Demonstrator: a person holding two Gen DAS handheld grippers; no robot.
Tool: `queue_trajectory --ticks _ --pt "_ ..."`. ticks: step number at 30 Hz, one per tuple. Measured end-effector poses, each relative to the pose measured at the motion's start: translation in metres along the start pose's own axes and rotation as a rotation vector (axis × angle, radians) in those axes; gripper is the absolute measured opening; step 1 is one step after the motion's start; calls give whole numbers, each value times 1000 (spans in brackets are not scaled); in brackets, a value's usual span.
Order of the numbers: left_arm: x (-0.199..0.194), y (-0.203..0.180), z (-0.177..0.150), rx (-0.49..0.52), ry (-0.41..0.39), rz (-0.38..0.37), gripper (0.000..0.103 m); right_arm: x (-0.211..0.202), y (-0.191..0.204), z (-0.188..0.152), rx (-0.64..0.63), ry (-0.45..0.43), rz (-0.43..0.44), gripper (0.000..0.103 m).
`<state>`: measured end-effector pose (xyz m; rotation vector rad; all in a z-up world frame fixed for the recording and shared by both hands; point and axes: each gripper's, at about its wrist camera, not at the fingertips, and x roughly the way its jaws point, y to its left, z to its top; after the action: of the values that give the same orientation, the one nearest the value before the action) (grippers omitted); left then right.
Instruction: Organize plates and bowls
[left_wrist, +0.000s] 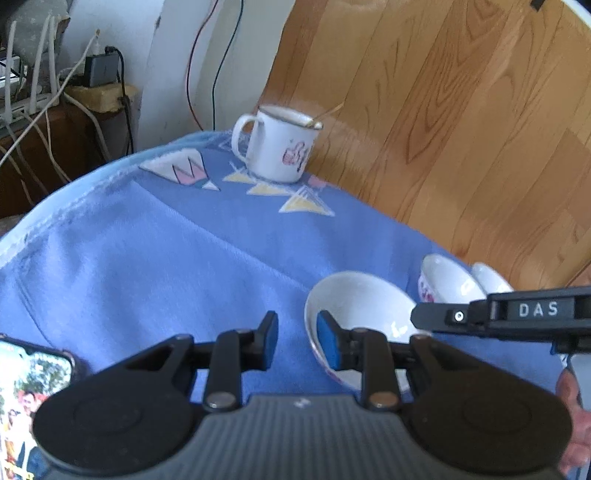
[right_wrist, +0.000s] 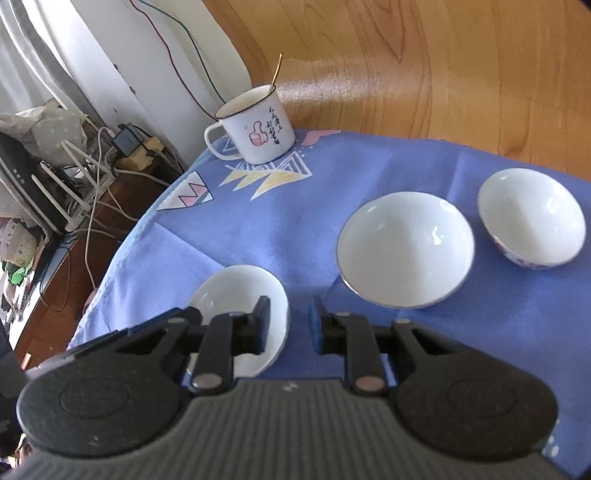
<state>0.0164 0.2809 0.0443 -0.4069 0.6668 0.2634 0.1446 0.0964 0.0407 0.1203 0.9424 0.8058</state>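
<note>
Three white bowls sit on a blue cloth (right_wrist: 295, 240). In the right wrist view, a near bowl (right_wrist: 236, 295) lies under my left finger, a larger bowl (right_wrist: 404, 245) is in the middle, a third bowl (right_wrist: 530, 219) is at the right. My right gripper (right_wrist: 290, 325) is open, straddling the near bowl's right rim. In the left wrist view, my left gripper (left_wrist: 297, 341) is open above the cloth, its right finger inside a bowl (left_wrist: 362, 306). Two more bowls (left_wrist: 448, 278) stand behind. The right gripper's body (left_wrist: 517, 314) reaches in from the right.
A white enamel mug (right_wrist: 258, 129) with a spoon stands at the cloth's far corner, also in the left wrist view (left_wrist: 282, 147). Wood floor (right_wrist: 443, 74) lies beyond the table. A router and cables (right_wrist: 74, 177) sit on a cabinet at left. A phone (left_wrist: 29, 387) lies at lower left.
</note>
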Motion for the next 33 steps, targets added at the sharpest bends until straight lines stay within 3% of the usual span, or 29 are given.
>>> queue_trajectory --ticks 1,3,10,15,25,33 --pt "3 1 -2 -10 7 -8 23 4 0 -2 -6 8 -5 12" --pt "2 0 -3 -26 13 -39 8 8 -1 -5 -6 12 11 5" --pt "-22 -37 -14 24 -12 -115 9 -49 -2 -39 -64 -152 -16 5" --pt "-16 -105 -27 126 38 -232 8 -104 -46 -72 22 -250 -83 6" --pt "4 -268 -94 325 185 -476 11 -229 -133 -140 153 -395 -386 7" --pt "5 -327 -135 431 229 -488 11 -263 -179 -179 278 -432 -445 7"
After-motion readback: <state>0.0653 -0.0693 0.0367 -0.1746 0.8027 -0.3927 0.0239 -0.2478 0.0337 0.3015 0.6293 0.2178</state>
